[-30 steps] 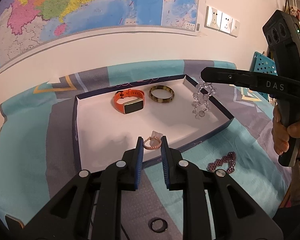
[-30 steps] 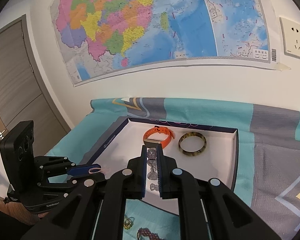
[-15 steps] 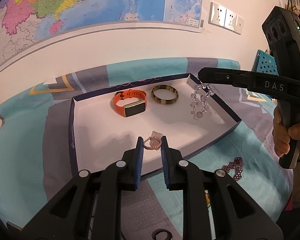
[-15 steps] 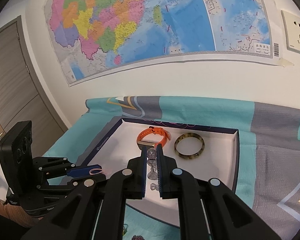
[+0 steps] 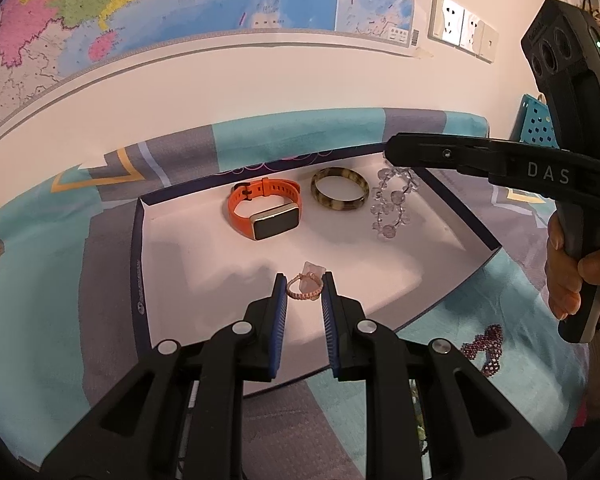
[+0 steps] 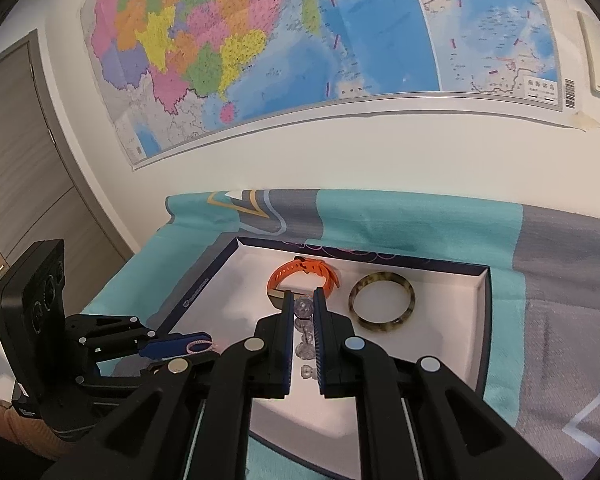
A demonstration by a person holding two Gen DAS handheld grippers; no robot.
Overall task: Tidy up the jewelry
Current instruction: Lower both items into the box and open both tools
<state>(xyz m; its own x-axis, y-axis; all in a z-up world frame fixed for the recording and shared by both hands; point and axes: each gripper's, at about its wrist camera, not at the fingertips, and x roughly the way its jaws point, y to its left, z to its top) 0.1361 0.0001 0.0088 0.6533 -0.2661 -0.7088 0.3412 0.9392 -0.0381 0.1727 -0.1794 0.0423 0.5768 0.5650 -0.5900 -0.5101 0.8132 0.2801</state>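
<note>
Saw a white tray (image 5: pixel 204 276) with a dark blue rim on a blue and grey cloth (image 5: pixel 40 280), under a big map (image 6: pixel 260 40) on the wall. Found an orange watch (image 5: pixel 266 212) and a brown spotted bangle (image 5: pixel 340 194) lying side by side near the back of the tray. Held in the left gripper (image 5: pixel 304 290): a small pink braided ring (image 5: pixel 305 289) with a clear tag, jaws squeezed on it, up over the front part of the tray. Held in the right gripper (image 6: pixel 302 306): a clear bead bracelet (image 5: pixel 392 208), jaws pressed nearly together on it, beads hanging down just beside the bangle. Left on the cloth outside the tray, near a hand (image 5: pixel 572 276): a dark red bead bracelet (image 5: pixel 484 348).
</note>
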